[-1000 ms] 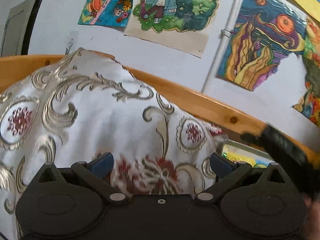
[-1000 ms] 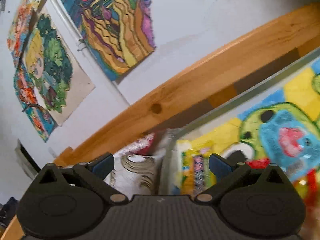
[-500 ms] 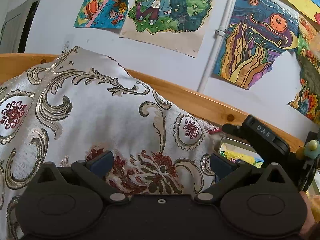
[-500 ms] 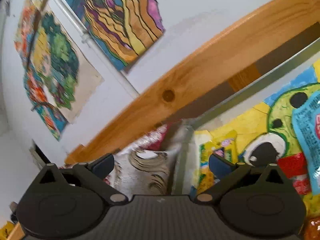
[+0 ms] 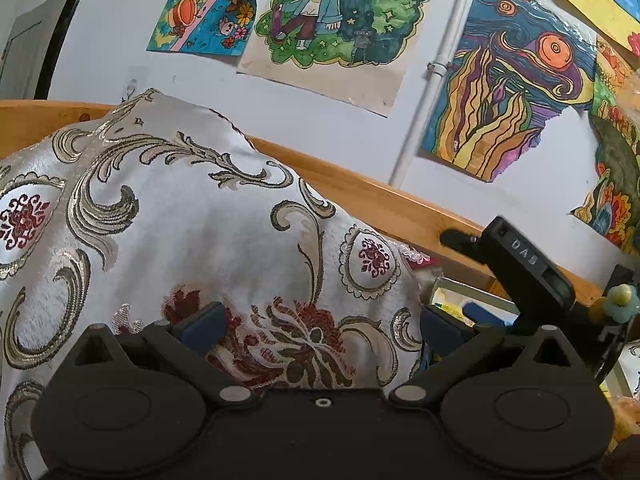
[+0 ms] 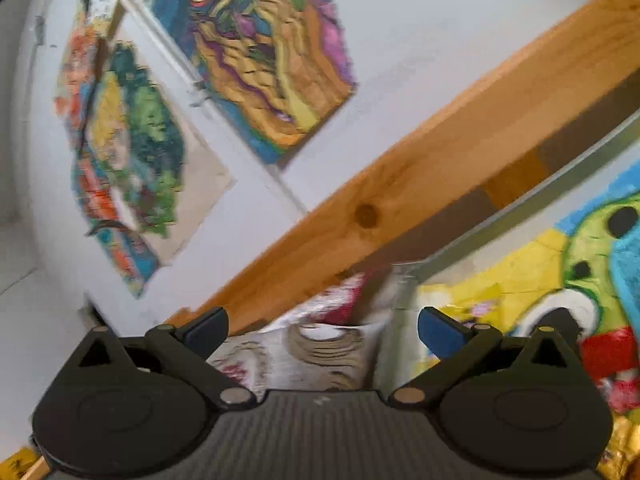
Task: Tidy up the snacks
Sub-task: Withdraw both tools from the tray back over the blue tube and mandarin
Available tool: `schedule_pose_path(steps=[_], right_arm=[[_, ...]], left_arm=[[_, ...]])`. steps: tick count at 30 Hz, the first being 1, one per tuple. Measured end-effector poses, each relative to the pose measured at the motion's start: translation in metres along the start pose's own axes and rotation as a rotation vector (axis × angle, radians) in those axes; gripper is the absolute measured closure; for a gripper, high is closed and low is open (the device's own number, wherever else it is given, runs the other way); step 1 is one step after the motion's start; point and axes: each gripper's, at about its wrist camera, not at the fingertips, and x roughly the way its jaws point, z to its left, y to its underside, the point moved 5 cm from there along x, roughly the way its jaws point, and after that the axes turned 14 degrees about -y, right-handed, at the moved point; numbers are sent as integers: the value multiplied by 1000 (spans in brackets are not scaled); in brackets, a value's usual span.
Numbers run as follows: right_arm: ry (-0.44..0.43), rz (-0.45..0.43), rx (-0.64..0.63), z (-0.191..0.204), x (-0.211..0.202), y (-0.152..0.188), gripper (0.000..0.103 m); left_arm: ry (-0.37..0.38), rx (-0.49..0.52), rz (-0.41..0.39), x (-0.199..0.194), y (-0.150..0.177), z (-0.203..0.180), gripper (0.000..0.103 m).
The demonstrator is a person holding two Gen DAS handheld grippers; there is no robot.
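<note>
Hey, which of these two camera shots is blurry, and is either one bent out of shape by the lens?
Left wrist view: sharp; the patterned cushion and wall drawings show crisp detail. Right wrist view: motion-smeared; the drawings and snack packets look soft. Both are fisheye: the wooden rail bows, and corners go dark. Both grippers, left and right, stay sharp.

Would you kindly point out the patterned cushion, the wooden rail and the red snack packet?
patterned cushion (image 5: 192, 240), left wrist view, its middle.
wooden rail (image 6: 440, 168), right wrist view, mid-length.
red snack packet (image 6: 608, 348), right wrist view, its visible face.
</note>
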Motion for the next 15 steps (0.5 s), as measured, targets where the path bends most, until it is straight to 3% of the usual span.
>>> schedule_pose_path(steps=[5,10,15], right_arm=[[-91,32,62,-8,18,4,0],[-16,39,97,-14,17,4,0],[37,12,-45,15,-10,-11,0]], left_arm=[[5,2,2,0,1,-2,1],[14,-9,-4,1,0,-3,1],[31,-20,1,0,0,-6,1]])
